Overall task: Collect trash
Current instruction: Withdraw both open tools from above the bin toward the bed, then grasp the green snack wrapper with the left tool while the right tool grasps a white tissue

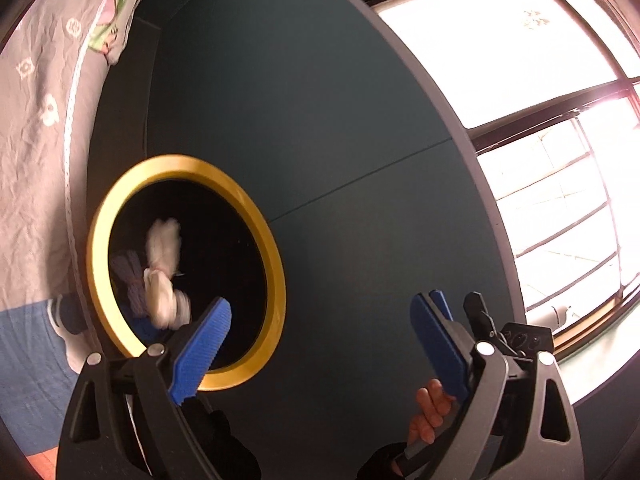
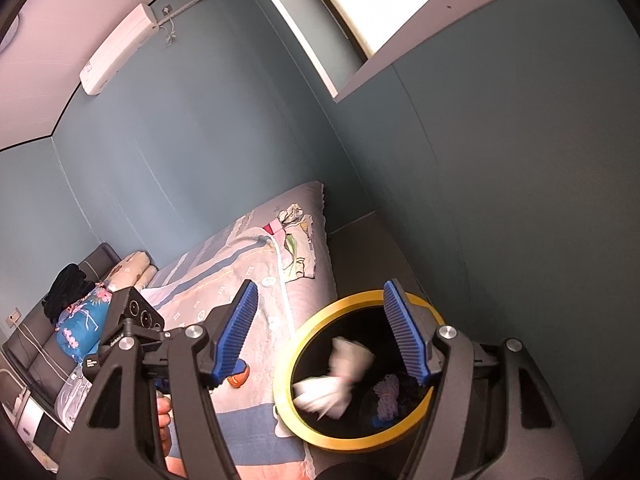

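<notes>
A black trash bin with a yellow rim [image 1: 256,216] [image 2: 320,438] stands between the bed and the teal wall. A crumpled white tissue [image 1: 162,276] [image 2: 336,380] is blurred inside the bin's mouth, apart from both grippers. A purple knitted item [image 1: 130,280] [image 2: 388,398] lies deeper in the bin. My left gripper [image 1: 324,328] is open and empty, just right of the bin. My right gripper [image 2: 320,320] is open and empty, above the bin's rim. The right gripper's blue finger also shows in the left wrist view [image 1: 442,304].
The bed [image 2: 248,280] with a grey patterned cover lies left of the bin, with folded cloth [image 2: 296,248], pillows [image 2: 132,270] and an orange object [image 2: 238,378] on it. A teal wall panel [image 1: 320,120] stands behind the bin. A bright window [image 1: 540,100] is at the right.
</notes>
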Tool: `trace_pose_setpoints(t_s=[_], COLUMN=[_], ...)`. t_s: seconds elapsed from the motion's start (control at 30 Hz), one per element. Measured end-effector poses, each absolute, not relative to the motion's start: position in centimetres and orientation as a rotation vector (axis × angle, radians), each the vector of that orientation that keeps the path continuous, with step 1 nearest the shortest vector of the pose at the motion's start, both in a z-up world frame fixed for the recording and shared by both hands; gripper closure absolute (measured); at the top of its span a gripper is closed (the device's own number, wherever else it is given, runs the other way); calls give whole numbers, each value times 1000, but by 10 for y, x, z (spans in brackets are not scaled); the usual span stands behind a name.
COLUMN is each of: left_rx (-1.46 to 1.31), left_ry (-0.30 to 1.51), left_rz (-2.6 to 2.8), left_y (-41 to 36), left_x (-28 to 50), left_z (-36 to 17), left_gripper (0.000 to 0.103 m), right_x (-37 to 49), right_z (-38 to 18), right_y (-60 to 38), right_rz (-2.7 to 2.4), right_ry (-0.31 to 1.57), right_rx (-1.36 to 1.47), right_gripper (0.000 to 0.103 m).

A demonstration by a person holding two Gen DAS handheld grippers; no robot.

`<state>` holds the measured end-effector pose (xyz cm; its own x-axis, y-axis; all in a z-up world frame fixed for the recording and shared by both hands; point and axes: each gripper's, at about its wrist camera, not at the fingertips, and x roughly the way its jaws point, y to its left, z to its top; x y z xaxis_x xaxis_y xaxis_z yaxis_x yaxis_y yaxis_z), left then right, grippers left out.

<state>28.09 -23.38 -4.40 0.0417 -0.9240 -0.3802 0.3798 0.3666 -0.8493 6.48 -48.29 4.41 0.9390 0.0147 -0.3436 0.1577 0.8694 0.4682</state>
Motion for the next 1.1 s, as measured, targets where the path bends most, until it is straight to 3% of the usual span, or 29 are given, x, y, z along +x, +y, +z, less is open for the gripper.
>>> trace_pose_setpoints(t_s=[0.7, 1.1], left_rx=[-558, -527], left_ry=[883, 831], left_rz=[-762, -453], left_y=[-62, 63], left_x=[309, 335], left_z=[6, -15], left_gripper=[12, 10], right_x=[145, 237], right_z=[60, 25], right_y=[-384, -291], right_rz=[92, 184], right_ry=[431, 554], right_rx=[384, 303], right_gripper=[39, 38])
